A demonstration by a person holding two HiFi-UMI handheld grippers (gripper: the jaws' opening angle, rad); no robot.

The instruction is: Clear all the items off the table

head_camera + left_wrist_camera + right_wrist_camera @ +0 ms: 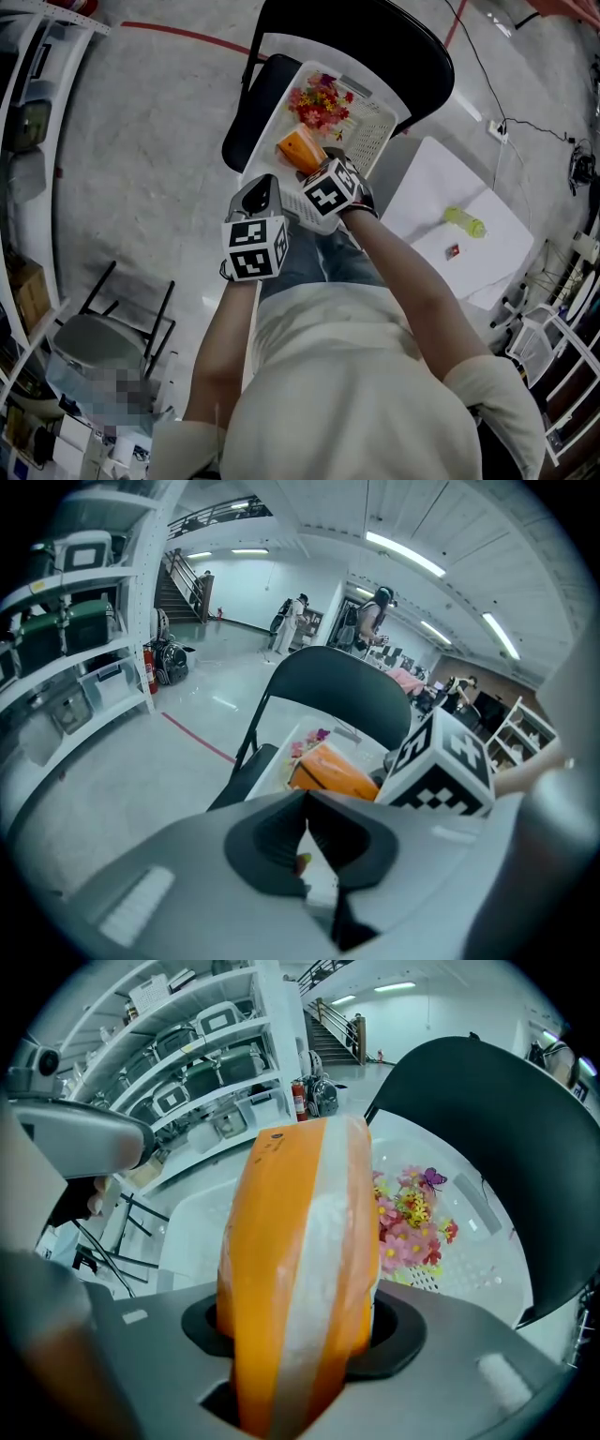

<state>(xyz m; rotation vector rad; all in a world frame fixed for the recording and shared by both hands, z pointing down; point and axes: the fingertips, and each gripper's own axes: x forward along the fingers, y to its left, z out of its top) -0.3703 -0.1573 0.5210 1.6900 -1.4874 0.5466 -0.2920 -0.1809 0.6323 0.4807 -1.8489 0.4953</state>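
Observation:
An orange and white packet [300, 150] hangs over the white basket [377, 141], and my right gripper [311, 167] is shut on it. In the right gripper view the packet [300, 1232] fills the space between the jaws of the gripper [300, 1335]. Under it lie pink and yellow artificial flowers [408, 1218] in the basket [469, 1241]. The basket stands on a black folding chair [375, 37]. My left gripper [262, 187] hovers just left of the right one; its jaws [307, 799] meet at the tips with nothing held. A yellow-green bottle [465, 221] and a small red item [452, 250] lie on the white table [441, 178].
Shelving with cases [28, 141] lines the left side. A grey stool with a black frame [103, 328] stands at the lower left. White racks [562, 356] stand at the right beyond the table. Several people [375, 611] stand far off in the hall.

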